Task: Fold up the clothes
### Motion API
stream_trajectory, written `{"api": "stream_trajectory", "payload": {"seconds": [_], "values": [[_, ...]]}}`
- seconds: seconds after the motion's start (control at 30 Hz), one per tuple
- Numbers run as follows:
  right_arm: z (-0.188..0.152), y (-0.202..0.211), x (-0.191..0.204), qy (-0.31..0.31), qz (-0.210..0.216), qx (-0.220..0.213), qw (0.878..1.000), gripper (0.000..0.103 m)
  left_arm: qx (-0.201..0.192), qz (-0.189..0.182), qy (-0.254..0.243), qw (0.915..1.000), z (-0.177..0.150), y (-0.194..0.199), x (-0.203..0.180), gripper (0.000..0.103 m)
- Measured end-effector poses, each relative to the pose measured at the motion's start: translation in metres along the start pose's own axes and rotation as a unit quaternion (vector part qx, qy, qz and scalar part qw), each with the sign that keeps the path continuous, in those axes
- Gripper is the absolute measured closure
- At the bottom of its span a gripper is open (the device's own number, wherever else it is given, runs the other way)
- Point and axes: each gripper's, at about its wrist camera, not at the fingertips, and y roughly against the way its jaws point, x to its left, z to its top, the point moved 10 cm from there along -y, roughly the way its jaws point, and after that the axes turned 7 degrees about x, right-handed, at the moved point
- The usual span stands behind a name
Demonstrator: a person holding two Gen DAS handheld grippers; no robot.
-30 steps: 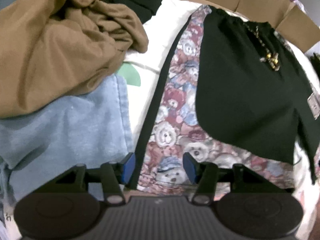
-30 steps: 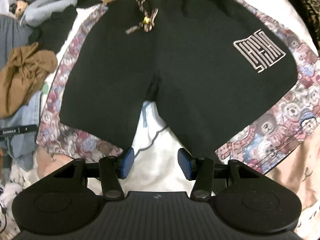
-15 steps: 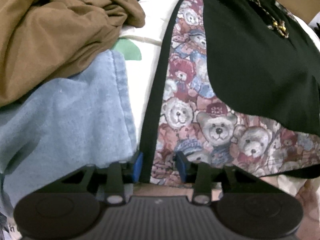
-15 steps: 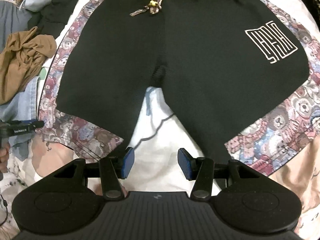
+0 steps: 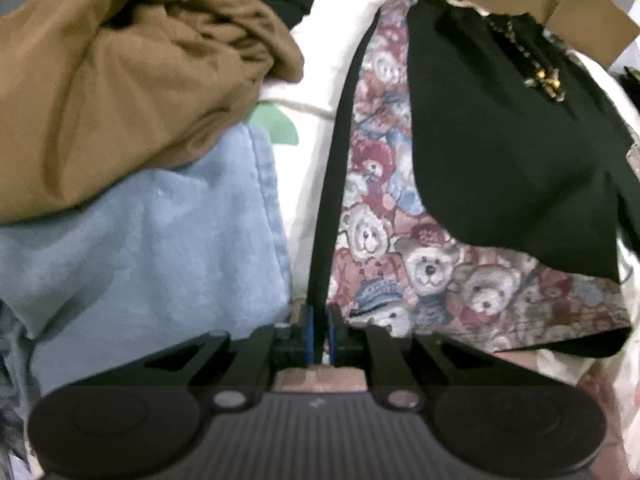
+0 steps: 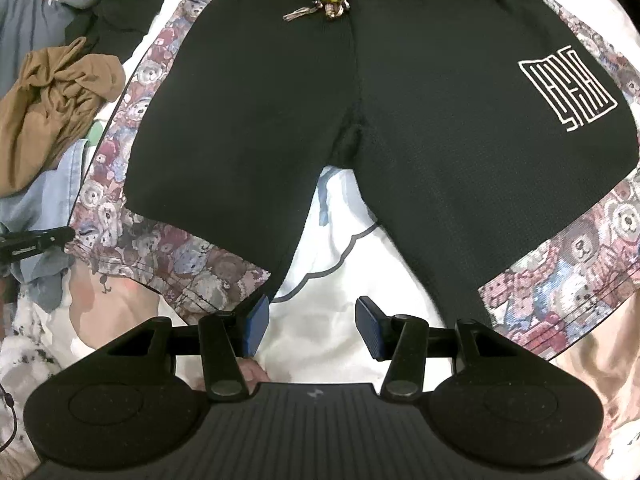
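Left hand-held gripper [image 5: 318,334] pinches black-knit, bear-print shorts [image 6: 260,120] at the hem; right hand-held gripper [image 6: 308,326] gapes

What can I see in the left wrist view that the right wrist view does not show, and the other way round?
Only the left wrist view shows the left claw shut on the black side edge of the shorts. Only the right wrist view shows the white logo, both legs, and the open right claw. Both show the shorts, the drawstring, the brown garment and the blue cloth.
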Motion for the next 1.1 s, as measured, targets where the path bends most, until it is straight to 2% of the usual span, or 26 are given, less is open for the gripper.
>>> {"api": "stream_trajectory", "payload": {"seconds": [0.17,0.3,0.5,0.6,0.67,0.7,0.73,0.83,1.03,1.1], "values": [[0.002,-0.009,0.004,-0.018,0.021,0.004,1.000,0.048,-0.007,0.007,0.008,0.9999,-0.003,0.002,0.018,0.096],[0.003,-0.018,0.006,-0.034,0.036,0.005,0.999,0.048,-0.008,0.012,-0.001,0.9999,0.001,-0.006,0.014,0.096],[-0.003,-0.037,0.017,-0.049,0.073,0.032,0.996,0.049,-0.014,0.005,0.012,0.9998,0.005,0.002,0.018,0.097],[-0.010,-0.054,0.019,-0.067,0.089,0.059,0.992,0.064,-0.016,-0.002,0.022,0.9996,0.005,0.007,0.021,0.097],[-0.014,-0.060,0.026,-0.073,0.108,0.070,0.989,0.068,-0.017,-0.008,0.028,0.9994,0.006,0.011,0.023,0.097],[-0.015,-0.061,0.026,-0.076,0.113,0.076,0.988,0.078,-0.017,-0.012,0.034,0.9992,0.006,0.011,0.025,0.097],[-0.017,-0.063,0.026,-0.079,0.117,0.083,0.987,0.103,-0.018,-0.016,0.040,0.9989,0.007,0.012,0.026,0.097],[-0.020,-0.060,0.028,-0.069,0.122,0.091,0.986,0.103,-0.020,-0.028,0.053,0.9980,0.009,0.017,0.027,0.097],[-0.023,-0.023,0.024,-0.002,0.092,0.106,0.990,0.103,-0.009,-0.066,0.083,0.9943,0.007,0.020,0.025,0.097],[-0.025,-0.015,0.022,0.025,0.076,0.112,0.990,0.103,0.001,-0.063,0.077,0.9951,0.002,0.014,0.023,0.097]]}}
